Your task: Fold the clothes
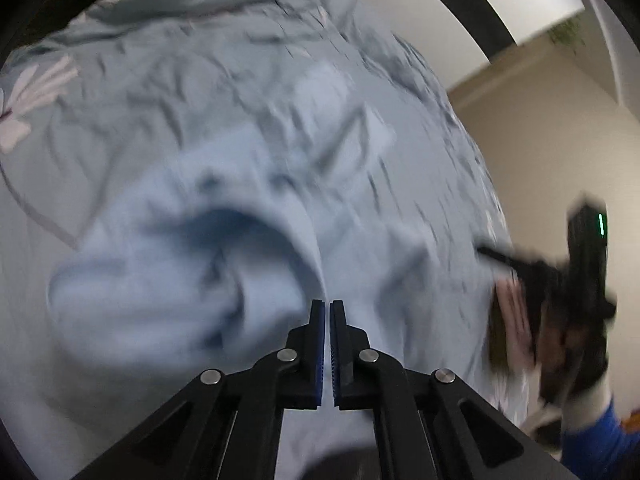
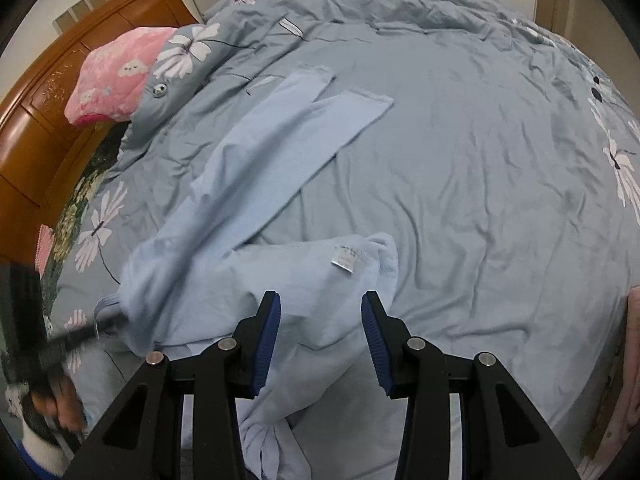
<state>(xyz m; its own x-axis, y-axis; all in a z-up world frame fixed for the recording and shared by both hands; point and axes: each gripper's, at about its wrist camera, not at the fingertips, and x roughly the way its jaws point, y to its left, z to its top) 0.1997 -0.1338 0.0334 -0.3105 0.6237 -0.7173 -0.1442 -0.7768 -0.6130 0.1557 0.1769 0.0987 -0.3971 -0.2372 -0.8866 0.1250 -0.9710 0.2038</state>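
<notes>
A light blue garment [image 2: 256,200] lies crumpled on the bed, two long parts stretched toward the headboard, a white label [image 2: 344,260] near its bunched near end. In the blurred left wrist view the garment [image 1: 192,264] fills the middle. My left gripper [image 1: 325,308] is shut on a fold of the garment and lifts it; it also shows at the left of the right wrist view [image 2: 108,322], pinching the cloth edge. My right gripper [image 2: 320,304] is open and empty just above the bunched cloth; it appears blurred at the right of the left wrist view [image 1: 492,254].
The bed is covered by a grey-blue floral duvet [image 2: 460,152]. A pink pillow [image 2: 116,76] lies by the wooden headboard [image 2: 36,120]. A pink cloth [image 2: 632,360] sits at the bed's right edge. A beige wall [image 1: 540,140] is beyond the bed.
</notes>
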